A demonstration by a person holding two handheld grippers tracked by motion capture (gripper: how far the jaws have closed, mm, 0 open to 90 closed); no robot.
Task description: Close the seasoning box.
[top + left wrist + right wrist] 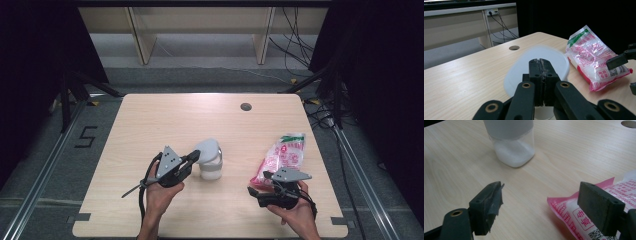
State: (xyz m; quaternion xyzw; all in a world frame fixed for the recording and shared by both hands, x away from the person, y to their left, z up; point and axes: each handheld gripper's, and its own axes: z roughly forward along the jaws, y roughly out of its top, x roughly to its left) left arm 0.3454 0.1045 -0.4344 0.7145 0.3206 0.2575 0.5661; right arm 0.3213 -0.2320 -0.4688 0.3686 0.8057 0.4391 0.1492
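Observation:
A clear jar [210,171] with white powder in its bottom stands at the table's middle; the right gripper view shows it [512,147] straight ahead. Its white lid [207,148] sits tilted above the jar's mouth. My left gripper [196,156] is shut with its tips on that lid [524,67], jaws pressed together [540,61]. A pink and white bag of powder [285,155] lies to the right. My right gripper [259,184] stands open at the bag's near corner [571,212], with that corner just inside the right jaw and touched by neither pad [541,187].
A round cable hole [245,106] sits near the table's far edge. Bare wood lies between jar and bag. Black curtains flank the table, with desk legs and cables on the floor beyond it.

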